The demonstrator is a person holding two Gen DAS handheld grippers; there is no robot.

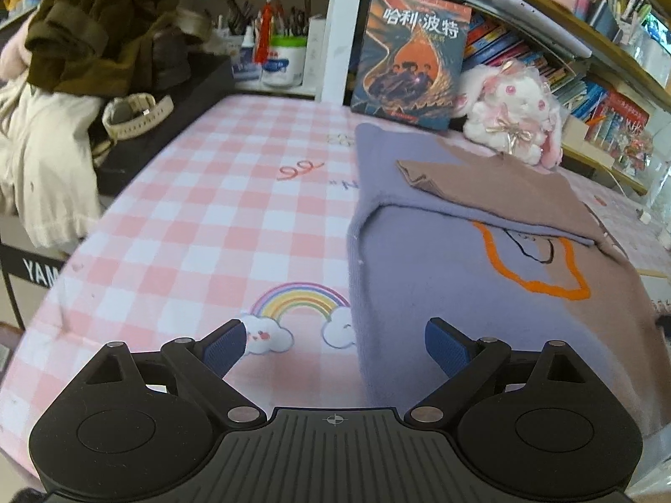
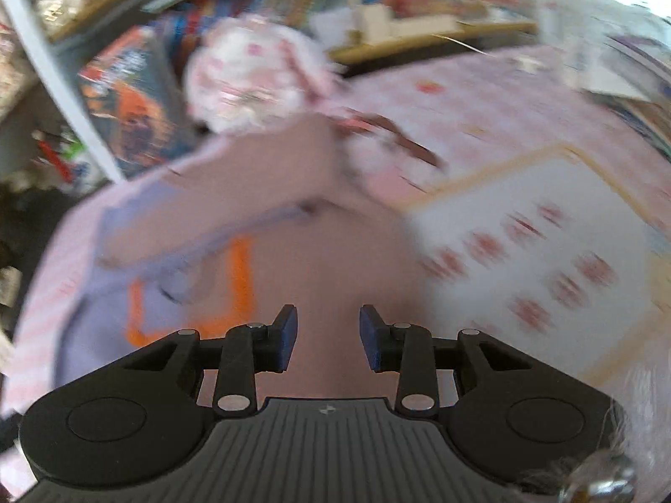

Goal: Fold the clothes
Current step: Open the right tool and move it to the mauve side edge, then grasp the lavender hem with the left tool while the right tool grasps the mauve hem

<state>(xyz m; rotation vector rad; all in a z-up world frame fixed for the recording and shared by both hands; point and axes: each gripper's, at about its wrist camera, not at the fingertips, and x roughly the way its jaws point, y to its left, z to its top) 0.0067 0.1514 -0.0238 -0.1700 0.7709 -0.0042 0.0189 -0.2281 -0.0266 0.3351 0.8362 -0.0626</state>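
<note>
A lavender and tan sweater (image 1: 440, 268) with an orange outline lies partly folded on the pink checked tablecloth (image 1: 201, 218), its sleeves laid across the top. My left gripper (image 1: 335, 346) hovers open at the sweater's near left edge, with the right finger over the lavender cloth and the left finger over the tablecloth. In the blurred right wrist view the same sweater (image 2: 293, 226) lies ahead, and my right gripper (image 2: 329, 335) is open above its tan part with nothing between the fingers.
A book (image 1: 409, 58) and a white plush rabbit (image 1: 509, 111) stand behind the sweater. A pile of clothes (image 1: 84, 33) and a watch (image 1: 136, 115) sit at the left. A white floral cloth (image 2: 545, 260) lies right of the sweater. Shelves of books (image 1: 587, 63) line the back.
</note>
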